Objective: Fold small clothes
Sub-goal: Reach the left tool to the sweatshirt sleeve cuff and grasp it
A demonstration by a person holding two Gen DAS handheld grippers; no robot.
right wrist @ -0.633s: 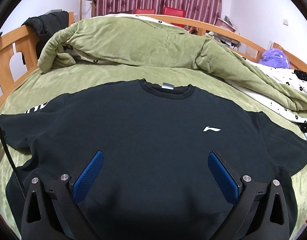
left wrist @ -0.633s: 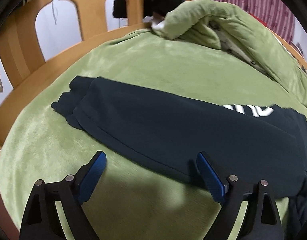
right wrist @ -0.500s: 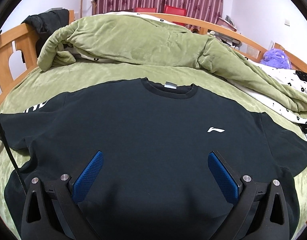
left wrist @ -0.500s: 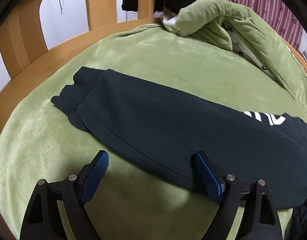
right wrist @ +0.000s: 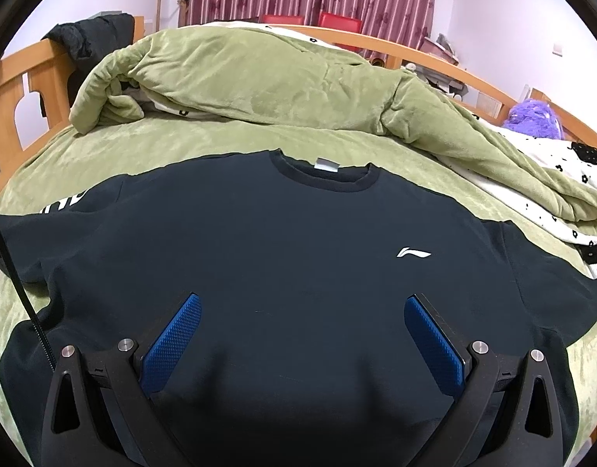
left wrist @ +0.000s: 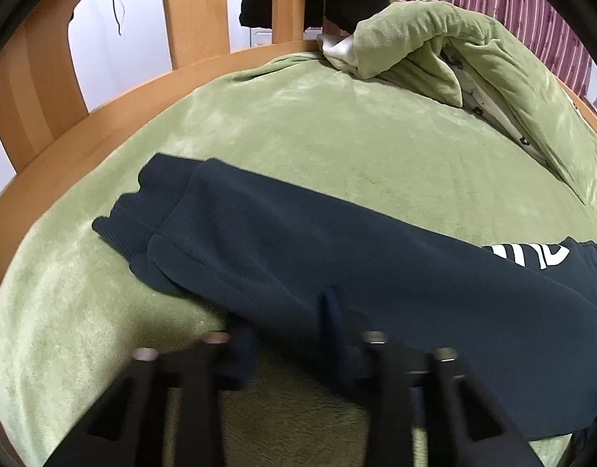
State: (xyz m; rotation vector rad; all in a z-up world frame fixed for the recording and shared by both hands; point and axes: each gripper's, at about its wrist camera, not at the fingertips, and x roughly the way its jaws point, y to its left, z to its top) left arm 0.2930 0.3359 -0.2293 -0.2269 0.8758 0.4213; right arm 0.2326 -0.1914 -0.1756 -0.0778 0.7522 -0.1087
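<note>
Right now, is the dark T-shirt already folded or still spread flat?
Spread flat. The dark T-shirt lies face up on the green blanket, collar and both sleeves out to the sides; no part is folded over the body.

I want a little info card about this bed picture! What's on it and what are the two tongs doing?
garment: dark long-sleeved shirt, spread flat, front up, collar away from the camera
logo: small white mark on the chest
bed cover: green blanket under the shirt
quilt: green, bunched up behind the shirt
left tongs: blurred, at the sleeve edge, grip unclear
right tongs: open, above the shirt
</note>
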